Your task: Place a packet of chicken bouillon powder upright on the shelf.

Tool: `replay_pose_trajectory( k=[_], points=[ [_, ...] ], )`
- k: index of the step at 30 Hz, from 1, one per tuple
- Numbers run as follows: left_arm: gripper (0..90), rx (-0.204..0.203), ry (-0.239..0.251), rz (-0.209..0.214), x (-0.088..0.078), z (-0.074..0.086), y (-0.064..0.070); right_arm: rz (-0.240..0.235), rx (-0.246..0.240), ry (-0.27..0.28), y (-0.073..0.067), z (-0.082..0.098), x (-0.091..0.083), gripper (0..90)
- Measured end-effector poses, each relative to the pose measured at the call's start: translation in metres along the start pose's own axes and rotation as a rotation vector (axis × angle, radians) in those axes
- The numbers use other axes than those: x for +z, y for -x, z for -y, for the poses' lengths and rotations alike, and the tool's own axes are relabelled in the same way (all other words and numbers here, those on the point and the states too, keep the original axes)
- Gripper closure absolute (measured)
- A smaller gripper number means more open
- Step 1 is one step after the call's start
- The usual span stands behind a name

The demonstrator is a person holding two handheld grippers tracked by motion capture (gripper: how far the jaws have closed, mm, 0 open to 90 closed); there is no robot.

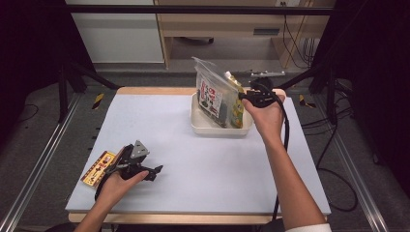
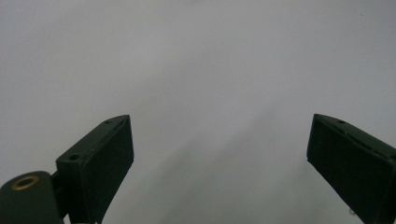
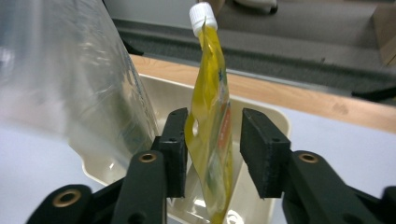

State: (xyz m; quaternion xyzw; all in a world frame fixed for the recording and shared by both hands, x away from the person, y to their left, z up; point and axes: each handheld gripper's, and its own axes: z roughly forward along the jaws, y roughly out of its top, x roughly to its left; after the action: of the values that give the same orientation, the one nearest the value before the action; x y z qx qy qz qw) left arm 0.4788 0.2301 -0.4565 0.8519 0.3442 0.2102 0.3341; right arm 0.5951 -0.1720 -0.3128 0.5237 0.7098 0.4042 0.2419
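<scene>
The left gripper [image 1: 153,171] rests on the grey table [image 1: 203,169], jaws apart and empty. The right gripper [image 3: 212,149] stands parted around the yellow spouted pouch [image 3: 212,121] upright in the cream plastic tray [image 1: 218,128]; back straight out so it stays propped.
</scene>
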Motion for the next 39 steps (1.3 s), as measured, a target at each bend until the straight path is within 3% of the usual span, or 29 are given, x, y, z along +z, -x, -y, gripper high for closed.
replay_pose_trajectory(
  k=[7,11,17,23,31,36,39],
  points=[
    [7.1,-0.003,0.004,-0.009,-0.002,0.000,-0.001,-0.011,-0.065,0.091,-0.003,0.021,-0.024,49.8],
    [6.9,0.005,0.007,-0.015,-0.004,-0.001,-0.001,0.018,-0.099,0.142,-0.007,0.035,-0.034,43.4],
    [5.5,0.019,0.014,-0.020,-0.010,-0.002,-0.004,0.021,-0.116,0.175,-0.014,0.058,-0.043,30.3],
    [4.9,0.031,0.023,-0.044,-0.017,-0.005,-0.007,0.040,-0.123,0.178,-0.014,0.085,-0.040,22.3],
    [4.8,0.053,0.012,-0.067,-0.025,-0.008,-0.011,0.051,-0.096,0.124,-0.005,0.126,-0.031,18.1],
    [5.7,0.054,-0.017,-0.105,-0.034,-0.009,-0.017,0.072,-0.084,0.101,0.002,0.146,-0.025,18.0],
    [6.3,0.052,-0.042,-0.158,-0.043,-0.011,-0.024,0.060,-0.083,0.082,0.003,0.154,-0.025,17.9]
  ],
)
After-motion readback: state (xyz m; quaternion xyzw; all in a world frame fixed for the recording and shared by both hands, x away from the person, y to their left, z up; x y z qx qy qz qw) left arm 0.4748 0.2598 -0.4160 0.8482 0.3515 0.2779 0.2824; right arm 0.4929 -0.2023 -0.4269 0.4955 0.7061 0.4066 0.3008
